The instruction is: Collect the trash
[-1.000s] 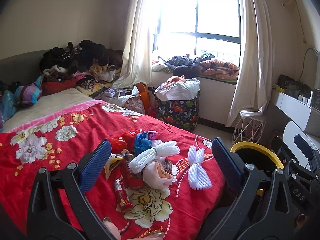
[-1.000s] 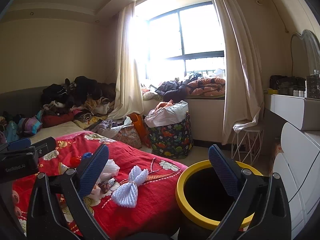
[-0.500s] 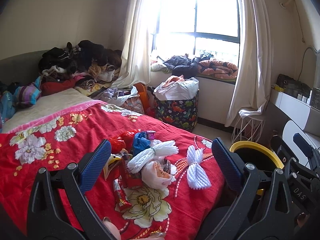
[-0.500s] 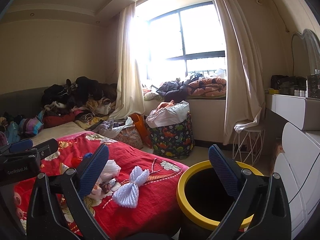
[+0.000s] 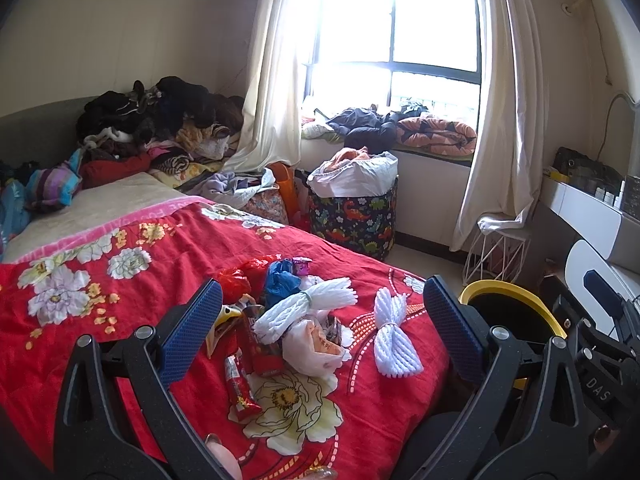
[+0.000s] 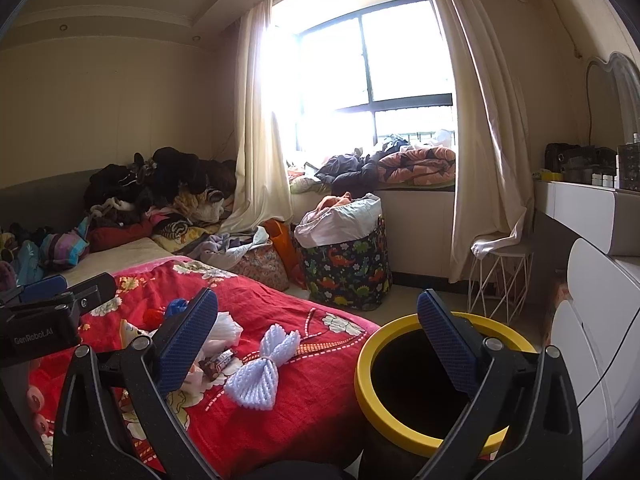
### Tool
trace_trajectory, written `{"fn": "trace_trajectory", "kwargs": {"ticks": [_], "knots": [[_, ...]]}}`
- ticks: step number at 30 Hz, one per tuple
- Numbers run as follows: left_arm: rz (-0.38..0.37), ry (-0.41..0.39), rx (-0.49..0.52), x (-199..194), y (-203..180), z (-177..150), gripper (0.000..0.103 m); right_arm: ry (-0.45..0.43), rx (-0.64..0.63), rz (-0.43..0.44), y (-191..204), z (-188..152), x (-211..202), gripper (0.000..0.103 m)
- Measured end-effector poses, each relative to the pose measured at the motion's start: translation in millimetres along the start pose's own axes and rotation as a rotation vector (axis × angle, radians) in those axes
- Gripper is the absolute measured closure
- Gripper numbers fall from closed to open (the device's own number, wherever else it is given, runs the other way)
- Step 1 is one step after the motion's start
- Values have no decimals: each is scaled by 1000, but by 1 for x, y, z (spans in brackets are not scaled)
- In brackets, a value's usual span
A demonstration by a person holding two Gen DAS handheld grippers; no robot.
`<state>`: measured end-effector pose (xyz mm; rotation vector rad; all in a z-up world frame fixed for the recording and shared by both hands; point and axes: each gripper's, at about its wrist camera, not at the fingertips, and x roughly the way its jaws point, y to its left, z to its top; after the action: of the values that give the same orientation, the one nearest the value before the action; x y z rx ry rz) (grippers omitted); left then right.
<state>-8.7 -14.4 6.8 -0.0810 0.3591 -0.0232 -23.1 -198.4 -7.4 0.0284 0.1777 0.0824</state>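
Left gripper [image 5: 320, 332]: jaws spread wide, empty, aimed over the trash pile [image 5: 280, 320], probably choosing a piece.
Right gripper [image 6: 318, 340]: wide open, holding nothing, beside the bin.
Trash: wrappers and foam netting [image 5: 394, 340] heaped on the red bedspread [image 5: 120, 280].
Yellow-rimmed bin [image 6: 400, 428]: at bed's corner, within easy dropping reach.

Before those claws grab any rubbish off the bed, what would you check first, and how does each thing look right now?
1. Left claw open and empty: ok.
2. Right claw open and empty: ok.
3. Yellow-rimmed bin uncovered beside the bed: ok.
4. Room left inside the bin: cannot tell, its interior is dark.
5. Trash pile in plain sight on the red blanket: ok.
6. White foam bow lying apart from the pile, easy to single out: ok.
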Motion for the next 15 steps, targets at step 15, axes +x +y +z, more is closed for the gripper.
{"fn": "trace_trajectory", "kwargs": {"ticks": [15], "knots": [[98, 8, -69, 26, 51, 3, 11, 140, -36, 133, 33, -1, 48, 6]]}}
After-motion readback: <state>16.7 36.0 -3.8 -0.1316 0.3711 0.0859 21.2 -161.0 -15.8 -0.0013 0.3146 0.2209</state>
